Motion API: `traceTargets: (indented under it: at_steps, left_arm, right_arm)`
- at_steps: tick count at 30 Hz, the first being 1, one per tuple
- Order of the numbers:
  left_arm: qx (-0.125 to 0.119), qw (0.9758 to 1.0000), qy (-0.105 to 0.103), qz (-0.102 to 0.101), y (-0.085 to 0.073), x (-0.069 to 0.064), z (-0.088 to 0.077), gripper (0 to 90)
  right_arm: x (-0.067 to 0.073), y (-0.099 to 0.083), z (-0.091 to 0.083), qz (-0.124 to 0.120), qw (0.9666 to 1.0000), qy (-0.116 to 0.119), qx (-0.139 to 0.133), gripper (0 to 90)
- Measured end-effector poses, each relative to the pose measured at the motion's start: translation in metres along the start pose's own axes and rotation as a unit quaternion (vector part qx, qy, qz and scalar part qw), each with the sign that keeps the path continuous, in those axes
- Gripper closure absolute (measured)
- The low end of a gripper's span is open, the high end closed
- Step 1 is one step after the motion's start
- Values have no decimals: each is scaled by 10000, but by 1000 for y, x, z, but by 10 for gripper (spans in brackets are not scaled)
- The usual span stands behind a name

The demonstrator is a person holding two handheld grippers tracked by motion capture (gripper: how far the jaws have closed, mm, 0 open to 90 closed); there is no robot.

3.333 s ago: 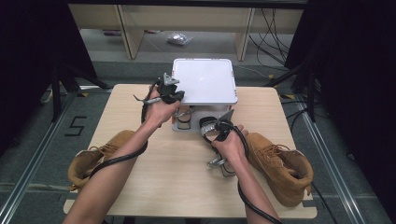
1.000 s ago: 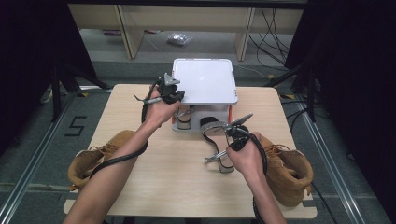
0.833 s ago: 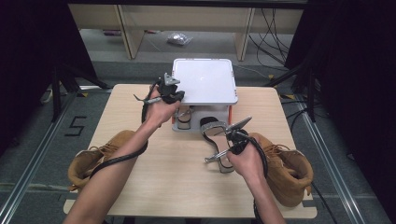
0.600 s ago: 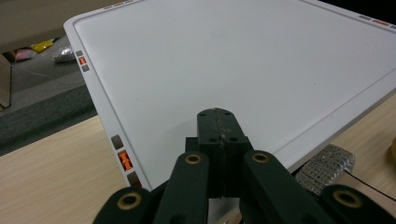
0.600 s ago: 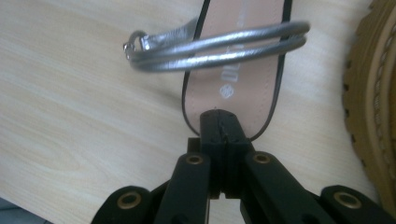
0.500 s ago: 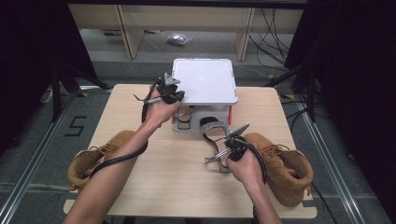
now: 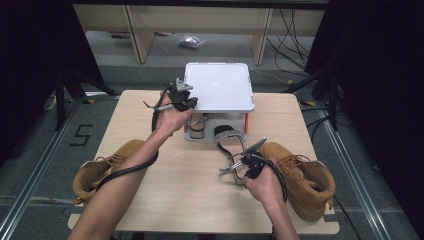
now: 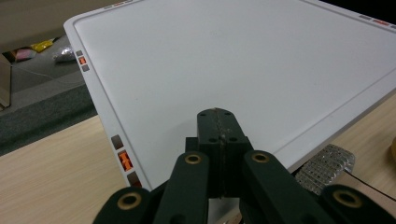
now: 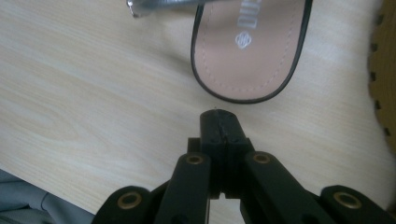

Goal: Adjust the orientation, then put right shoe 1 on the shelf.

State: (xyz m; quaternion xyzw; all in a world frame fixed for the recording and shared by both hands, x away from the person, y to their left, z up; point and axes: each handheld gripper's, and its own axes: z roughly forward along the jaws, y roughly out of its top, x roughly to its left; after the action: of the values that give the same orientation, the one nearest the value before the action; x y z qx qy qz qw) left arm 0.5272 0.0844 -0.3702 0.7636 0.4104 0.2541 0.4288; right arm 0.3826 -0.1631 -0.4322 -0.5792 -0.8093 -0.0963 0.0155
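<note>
Sandal (image 7: 231,145), a flat one with a tan insole and a silver strap, lies just right of centre in the high view, its heel end just short of the right gripper (image 7: 239,169); in the right gripper view its rounded black-edged end (image 9: 246,51) sits at upper centre, a small gap of bare wood apart from the jaws. The right gripper (image 9: 218,122) has its jaws pressed together with nothing between them, pointing down at the tabletop. The left gripper (image 7: 186,105), left of centre in the high view, is likewise closed on nothing; in the left gripper view its tip (image 8: 218,122) hangs over the near part of a white flat-topped shoe stand (image 8: 233,60) with small orange marks along its rim. In the high view that stand (image 7: 218,86) sits at the far middle of the table, and under its top a second sandal (image 7: 197,126) rests beside the left hand (image 7: 172,116). A tan lace-up boot (image 7: 300,177) lies at lower right, touching or nearly touching the right hand (image 7: 262,182); its mate (image 7: 100,167) lies at lower left on the table's edge. The light wood-grain table (image 7: 185,200) stands on a grey floor (image 7: 30,165) bearing a taped mark, with metal rails at both sides. Beyond it stand pale shelving legs (image 7: 135,30), a crumpled silvery wrapper (image 7: 191,41) and loose black cables (image 7: 290,30); dark curtains close both sides.
</note>
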Motion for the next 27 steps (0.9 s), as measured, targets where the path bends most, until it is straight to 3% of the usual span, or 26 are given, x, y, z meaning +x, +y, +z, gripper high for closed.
traceTargets:
  at_steps: [5, 10, 11, 13, 14, 15, 16, 17, 24, 26, 27]
  left_arm:
    - [-3, 10000, 2, 2, 0, 0, 0, 896]
    - [-45, 10000, -18, -21, 0, 0, 1, 896]
    - [-43, 10000, -19, -16, 0, 0, 1, 896]
    - [-46, 10000, -22, -17, 0, 0, 1, 896]
    - [28, 10000, -34, 64, 0, 2, 0, 896]
    - [20, 10000, -35, 55, 0, 1, 0, 896]
    - [25, 10000, -36, 56, 0, 2, 0, 896]
    - [21, 10000, -36, 50, 0, 1, 0, 896]
    - [4, 10000, -8, -10, 0, 0, 0, 896]
    - [36, 10000, -30, 58, 0, 1, 0, 896]
    - [9, 10000, -13, -2, 0, 0, 0, 896]
  right_arm:
    - [-1, -1, 8, -34, 9999, 26, 138, 900]
    - [-3, 1, 16, 48, 10000, 6, 80, 900]
    - [-4, 2, 16, 40, 9998, 31, 182, 900]
    - [-7, 3, 19, -185, 9998, 2, -34, 900]
    - [-4, 3, 18, 51, 9999, 11, 138, 900]
    - [-4, 4, 19, 88, 9999, -4, 59, 900]
    - [-7, 4, 20, -23, 10000, -61, 14, 900]
    - [-6, 5, 18, 47, 9999, -50, 139, 900]
    - [-5, 7, 19, 61, 10000, 8, -3, 900]
    - [-5, 7, 18, 93, 9999, 37, 38, 900]
    - [-6, 8, 19, 62, 9999, 53, 68, 900]
